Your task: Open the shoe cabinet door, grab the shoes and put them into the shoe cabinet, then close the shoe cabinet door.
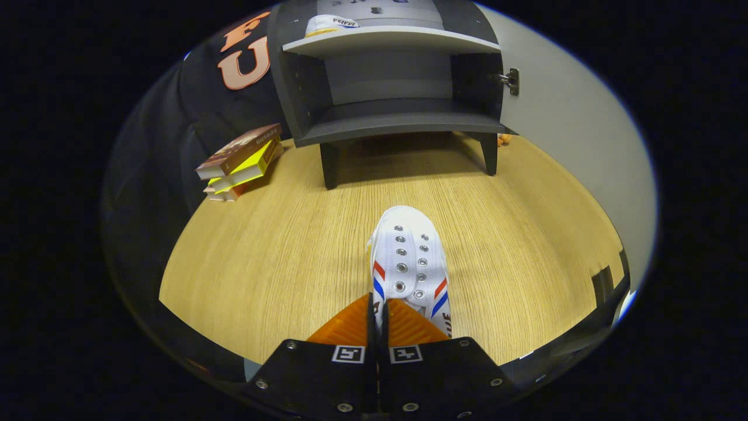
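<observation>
A white canvas shoe (409, 260) with red and blue stripes points away from me, its toe toward the cabinet. My gripper (378, 318) is shut on the shoe's side wall near the heel, both fingers pressed together on the fabric. Beyond the shoe stands the dark grey shoe cabinet (391, 123) on short legs, its door (561, 128) swung wide to the right. A second white shoe (330, 24) lies on the cabinet's upper shelf (391, 40). The lower shelf (403, 120) holds nothing.
The wooden floor (280, 245) spreads between me and the cabinet. A stack of books (241, 161) lies to the left of the cabinet by the black cloth wall. A small orange item (504, 139) peeks out behind the cabinet's right leg.
</observation>
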A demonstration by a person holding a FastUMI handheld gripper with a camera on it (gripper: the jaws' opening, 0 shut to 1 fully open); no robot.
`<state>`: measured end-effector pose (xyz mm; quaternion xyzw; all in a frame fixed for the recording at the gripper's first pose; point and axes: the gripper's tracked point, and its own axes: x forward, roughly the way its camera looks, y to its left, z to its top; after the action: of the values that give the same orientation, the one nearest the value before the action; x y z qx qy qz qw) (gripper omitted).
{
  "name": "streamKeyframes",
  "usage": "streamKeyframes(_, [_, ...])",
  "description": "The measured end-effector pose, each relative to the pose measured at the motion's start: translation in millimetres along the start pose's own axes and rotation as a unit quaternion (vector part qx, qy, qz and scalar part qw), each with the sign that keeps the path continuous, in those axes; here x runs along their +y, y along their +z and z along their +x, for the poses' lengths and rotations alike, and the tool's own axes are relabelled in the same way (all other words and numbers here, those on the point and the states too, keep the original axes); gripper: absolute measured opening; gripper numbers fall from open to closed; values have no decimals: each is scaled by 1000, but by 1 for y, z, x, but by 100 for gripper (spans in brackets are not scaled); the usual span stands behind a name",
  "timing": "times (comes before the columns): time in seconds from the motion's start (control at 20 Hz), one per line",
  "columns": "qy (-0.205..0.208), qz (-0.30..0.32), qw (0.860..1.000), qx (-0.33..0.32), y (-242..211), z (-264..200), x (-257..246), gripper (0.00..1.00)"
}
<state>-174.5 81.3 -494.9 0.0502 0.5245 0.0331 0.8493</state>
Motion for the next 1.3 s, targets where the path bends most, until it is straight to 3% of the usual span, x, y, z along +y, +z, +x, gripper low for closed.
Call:
streamKeyframes(0.85, [1, -4, 986, -167, 210, -114, -18, 0])
streamKeyframes(1.3, [-14, -52, 973, -222, 336, -119, -14, 0])
